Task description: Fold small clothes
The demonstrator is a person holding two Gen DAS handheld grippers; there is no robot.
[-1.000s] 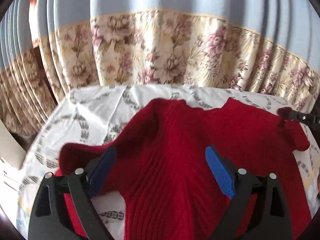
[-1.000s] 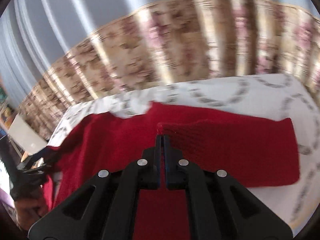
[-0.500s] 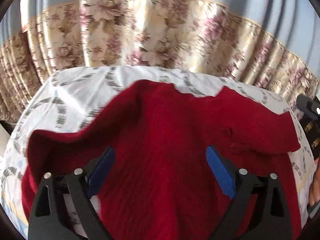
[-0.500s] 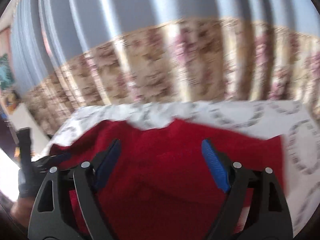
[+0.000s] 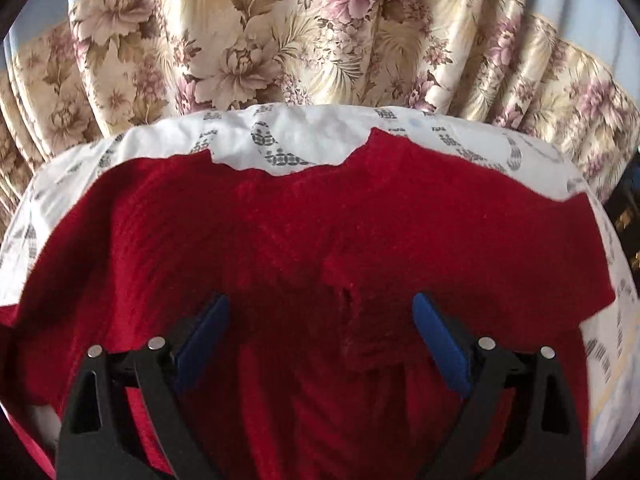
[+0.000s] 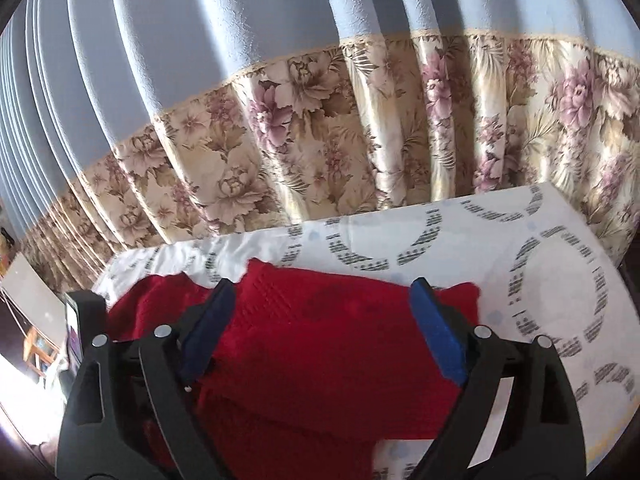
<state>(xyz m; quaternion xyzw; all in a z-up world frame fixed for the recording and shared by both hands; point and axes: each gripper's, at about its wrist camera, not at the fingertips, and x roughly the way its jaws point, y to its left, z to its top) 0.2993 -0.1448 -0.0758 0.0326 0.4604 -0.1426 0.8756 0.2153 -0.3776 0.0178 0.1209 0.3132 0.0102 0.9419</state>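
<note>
While both our grippers hang over the bed, neither has hold of anything. Our left gripper [image 5: 320, 332] has its jaws spread wide, blue pads [image 5: 202, 338] well apart, nothing between them but air above the red knit sweater [image 5: 280, 232]. Our right gripper [image 6: 320, 326] is the same — jaws wide, blue pads [image 6: 436, 332] apart, empty.

Sweater lies spread on the white bedsheet [image 5: 316, 136] with the grey ring print. In the left wrist view it covers most of the sheet, neckline edge toward the far side near the curtain, and a small puckered ridge sits in the knit between the pads. In the right wrist view the sweater [image 6: 328, 340] shows a folded-over layer — one flap lying flat on top of the body, its edge running across just below the pads. Bare sheet [image 6: 532, 280] to the right of it.

Floral curtain [image 5: 280, 40] hangs behind the bed, blue above the flowered band [image 6: 360, 128]. We also see a dark upright object [image 6: 82, 324] at the left edge of the right view; can't tell what it is.
</note>
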